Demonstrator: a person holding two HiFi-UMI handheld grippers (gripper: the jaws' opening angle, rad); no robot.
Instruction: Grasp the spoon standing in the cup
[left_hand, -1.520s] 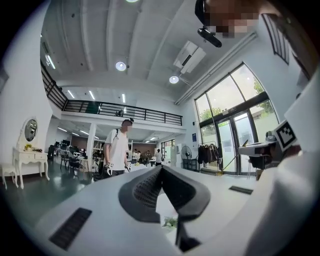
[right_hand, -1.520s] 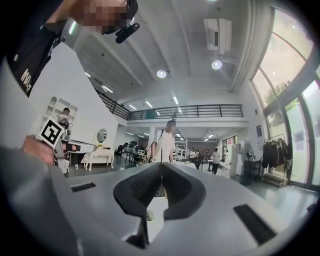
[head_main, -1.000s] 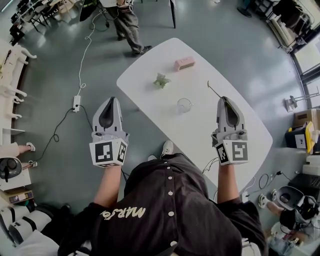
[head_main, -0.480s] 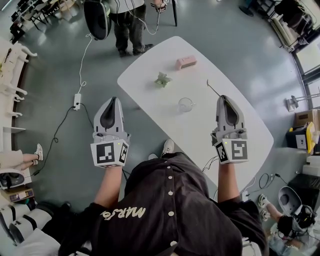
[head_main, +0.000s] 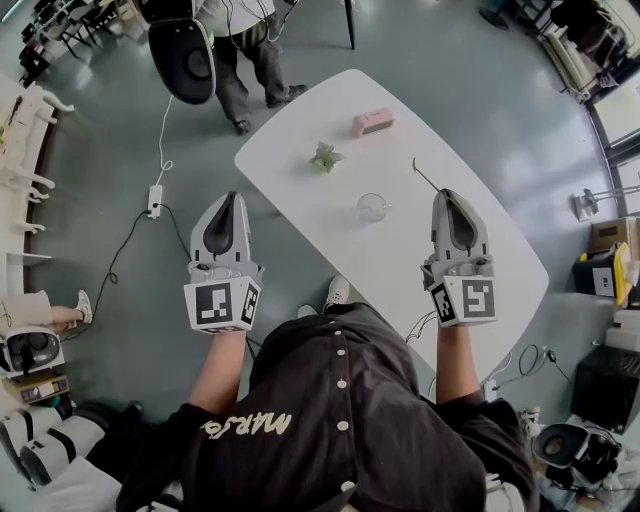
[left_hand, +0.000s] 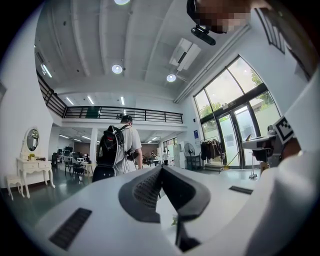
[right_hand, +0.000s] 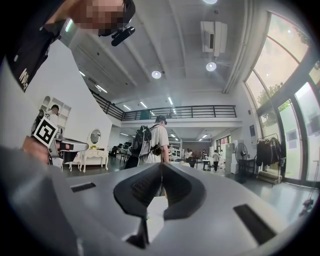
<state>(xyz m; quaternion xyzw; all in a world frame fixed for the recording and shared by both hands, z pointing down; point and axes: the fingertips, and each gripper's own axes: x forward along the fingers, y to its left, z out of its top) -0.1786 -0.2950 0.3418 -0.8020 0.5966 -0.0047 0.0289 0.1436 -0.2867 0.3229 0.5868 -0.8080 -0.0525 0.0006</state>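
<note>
The white tabletop (head_main: 300, 190) is mostly bare. Nothing stands between the right gripper (head_main: 446, 197) and the glass cup (head_main: 370, 208), so this side is open. A thin dark utensil (head_main: 428, 178) lies just ahead of that gripper's tip. Behind the cup, well apart, are a small green plant (head_main: 323, 158) and a pink box (head_main: 370, 124). The left gripper (head_main: 228, 197) is over the floor (head_main: 120, 150), beside the tabletop's edge. From there to the cup the surface is also free.
</note>
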